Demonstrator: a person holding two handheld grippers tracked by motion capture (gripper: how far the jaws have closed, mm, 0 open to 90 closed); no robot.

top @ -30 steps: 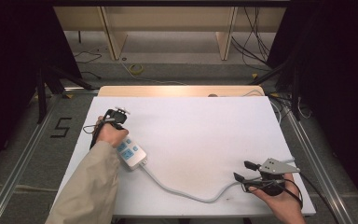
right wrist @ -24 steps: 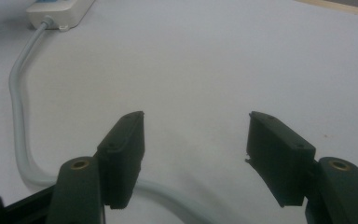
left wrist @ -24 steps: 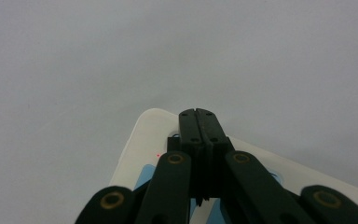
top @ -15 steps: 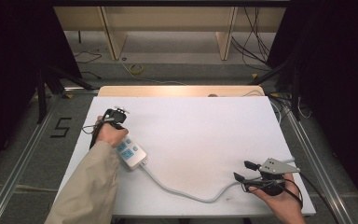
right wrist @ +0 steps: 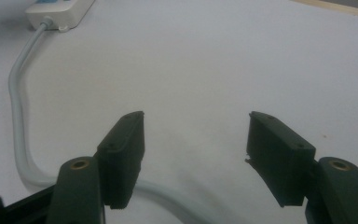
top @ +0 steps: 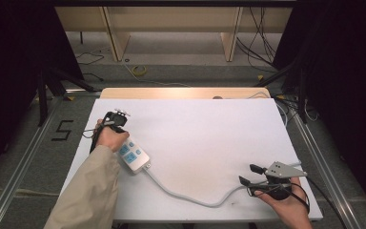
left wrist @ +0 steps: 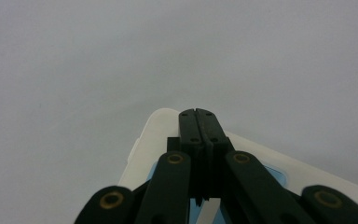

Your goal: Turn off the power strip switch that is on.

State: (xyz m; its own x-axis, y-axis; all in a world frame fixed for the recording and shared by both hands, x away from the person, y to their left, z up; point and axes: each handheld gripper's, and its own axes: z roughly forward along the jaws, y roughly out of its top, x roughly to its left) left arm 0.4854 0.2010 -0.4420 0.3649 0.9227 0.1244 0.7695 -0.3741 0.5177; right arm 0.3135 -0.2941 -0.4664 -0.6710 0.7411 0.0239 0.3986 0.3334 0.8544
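Power strip: white strip (top: 133,155) with blue switches lying flat on the desk (top: 205,129), near its left edge.
Cord: grey cord (top: 190,195) leaves the power strip's near end, curves along the desk surface, and runs toward the right tongs.
Left tongs: left tongs (left wrist: 199,122) sit directly over the power strip; jaws clenched together with nothing between them. The tips lie above the strip's rounded corner (left wrist: 161,119).
Left hand: left hand (top: 110,138) rests at the far end of the power strip.
Right tongs: right tongs (right wrist: 196,140) are well apart from the power strip, released with jaws spread wide; the cord passes beneath them.
Right hand: right hand (top: 281,202) is at the desk's near right corner.
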